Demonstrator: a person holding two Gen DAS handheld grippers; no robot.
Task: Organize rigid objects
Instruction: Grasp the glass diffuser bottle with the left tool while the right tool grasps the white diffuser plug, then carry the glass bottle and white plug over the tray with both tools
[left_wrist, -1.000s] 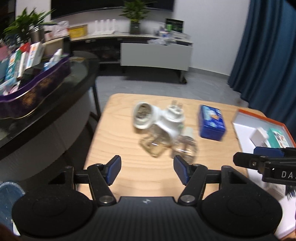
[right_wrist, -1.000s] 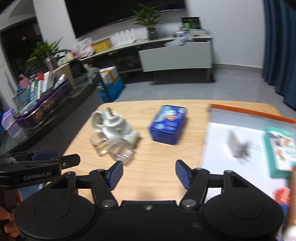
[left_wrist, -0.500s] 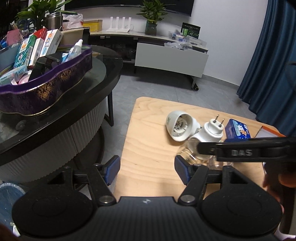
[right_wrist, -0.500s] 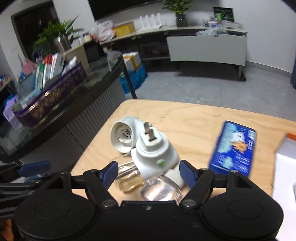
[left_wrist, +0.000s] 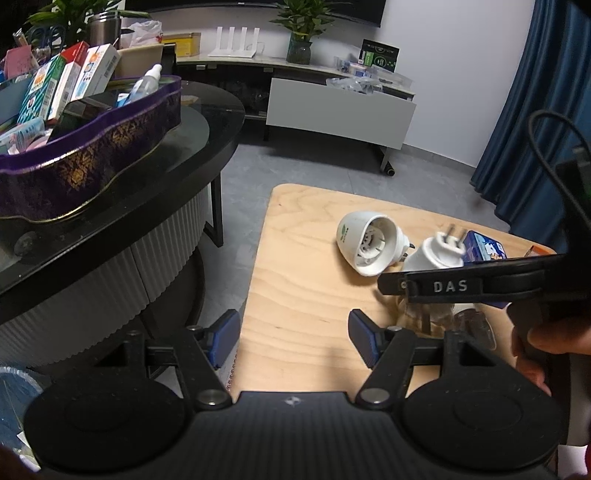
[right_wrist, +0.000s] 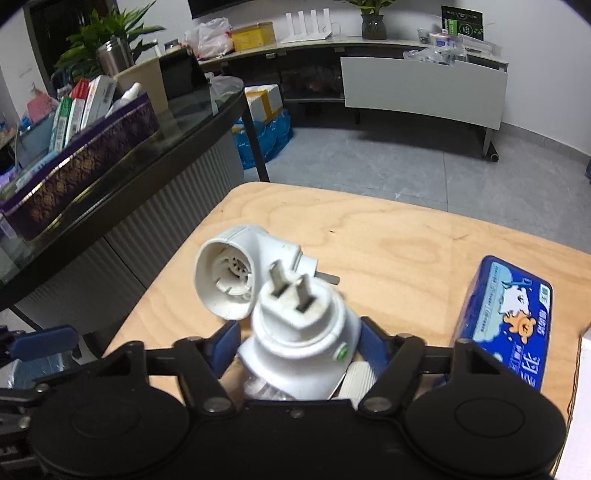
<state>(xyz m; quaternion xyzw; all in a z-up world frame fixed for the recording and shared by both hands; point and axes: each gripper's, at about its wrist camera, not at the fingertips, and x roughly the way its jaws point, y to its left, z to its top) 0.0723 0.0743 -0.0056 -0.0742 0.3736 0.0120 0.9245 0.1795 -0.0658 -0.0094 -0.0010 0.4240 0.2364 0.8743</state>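
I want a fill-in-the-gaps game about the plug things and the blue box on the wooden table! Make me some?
1. The white plug-in heater between the right gripper fingers has ___ metal prongs sticking up.
2. The tissue pack lying on the wooden table is coloured ___.
3. The left gripper holds ___ between its fingers.
4. The other white heater, without a bottle, lies on its ___.

Missing words: two; blue; nothing; side

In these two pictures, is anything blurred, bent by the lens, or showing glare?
Left wrist view: sharp; the fisheye bends the blue curtain; the glass tabletop reflects the room. Right wrist view: mostly sharp, but the white plug-in heater close to the lens looks slightly soft and oversized; dark corners frame the picture.
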